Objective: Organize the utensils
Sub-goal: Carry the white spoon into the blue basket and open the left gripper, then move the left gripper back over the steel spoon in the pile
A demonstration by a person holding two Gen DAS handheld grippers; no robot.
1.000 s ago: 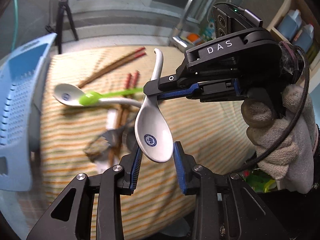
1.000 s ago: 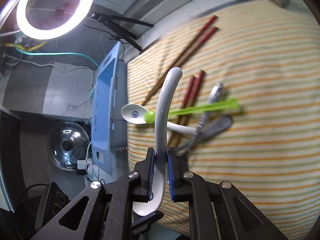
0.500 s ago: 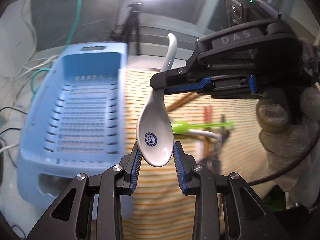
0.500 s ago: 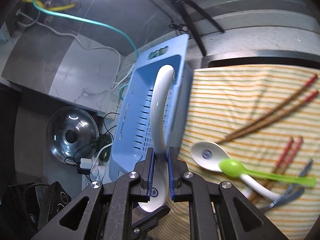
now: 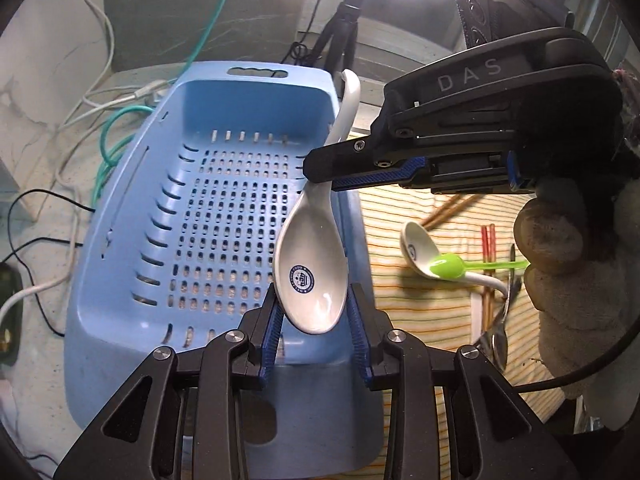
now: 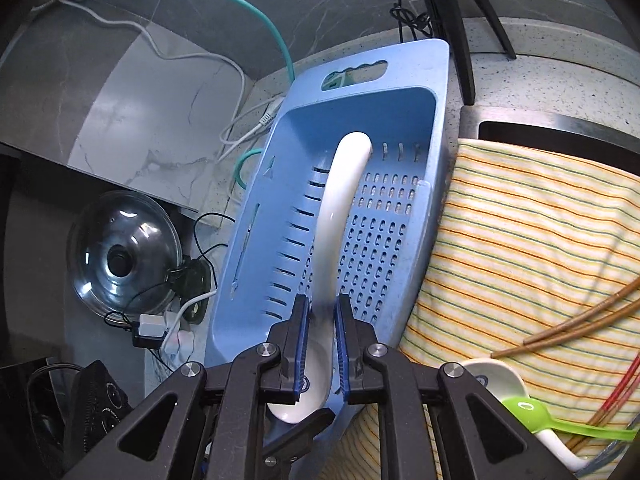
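Note:
My right gripper (image 6: 320,340) is shut on the handle of a white ceramic spoon (image 6: 340,208) and holds it in the air above the blue slotted basket (image 6: 400,92). In the left wrist view the spoon's bowl (image 5: 314,276) hangs between the fingers of my left gripper (image 5: 314,320), which is open and not gripping it. The right gripper (image 5: 320,168) shows there from the side, over the basket's (image 5: 192,92) right wall. On the striped cloth (image 5: 420,320) lie a second white spoon (image 5: 416,240), a green plastic spoon (image 5: 448,266), chopsticks and metal cutlery.
A striped cloth (image 6: 520,240) covers the counter right of the basket, with brown chopsticks (image 6: 580,320) and red chopsticks (image 6: 616,392). A glass pot lid (image 6: 120,256), a power strip and cables lie left of the basket. A tripod stands behind it.
Both grippers have swung left, from over the striped cloth to over the blue basket, with the white spoon still in the right gripper. The spoon bowl stays between the left fingers.

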